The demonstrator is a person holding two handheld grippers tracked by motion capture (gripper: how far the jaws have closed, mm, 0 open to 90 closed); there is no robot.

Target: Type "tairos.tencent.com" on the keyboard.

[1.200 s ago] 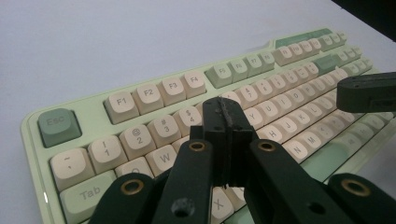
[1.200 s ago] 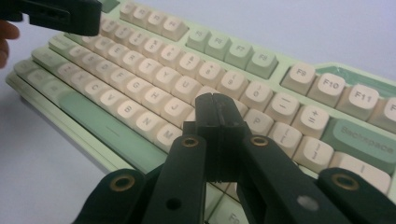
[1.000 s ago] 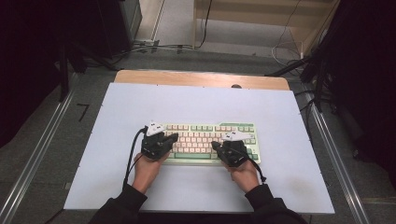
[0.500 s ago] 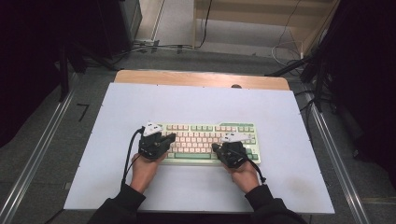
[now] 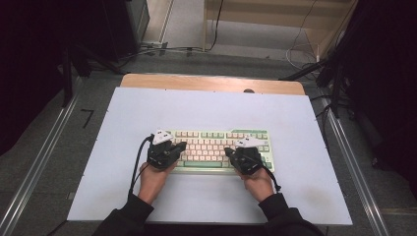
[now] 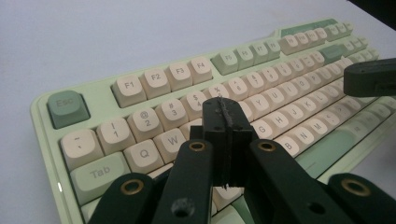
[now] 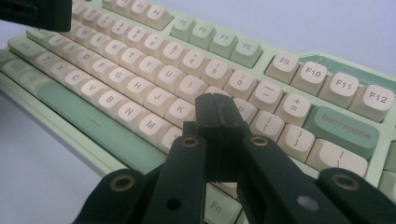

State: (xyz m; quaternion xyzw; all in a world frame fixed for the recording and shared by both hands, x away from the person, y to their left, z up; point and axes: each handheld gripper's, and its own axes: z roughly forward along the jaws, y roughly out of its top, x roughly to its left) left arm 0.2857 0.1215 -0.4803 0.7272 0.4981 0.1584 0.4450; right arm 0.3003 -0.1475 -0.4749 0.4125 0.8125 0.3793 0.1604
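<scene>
A pale green keyboard (image 5: pixel 221 150) with cream keys lies a little toward the near side of the white table top (image 5: pixel 295 123), its long edge running across the table. The person's left hand (image 5: pixel 152 179) holds the left gripper (image 5: pixel 178 146) over the keyboard's left end, and the right hand (image 5: pixel 258 183) holds the right gripper (image 5: pixel 230 152) over the right half, both forearms coming in from the near edge in dark sleeves. In the left gripper view the two black jaws stand pressed together with nothing between them, their tips above the upper letter row, somewhere about the E and R keys (the keys right under the tips are hidden, so whether the tips touch them cannot be told). The right gripper's tip shows at that view's right edge, over the far keys. In the right gripper view the jaws are likewise clenched on nothing, poised over the keys between K and P, with the green Backspace key (image 7: pixel 346 127) off to their right and the long green space bar (image 7: pixel 93 122) to their left.
</scene>
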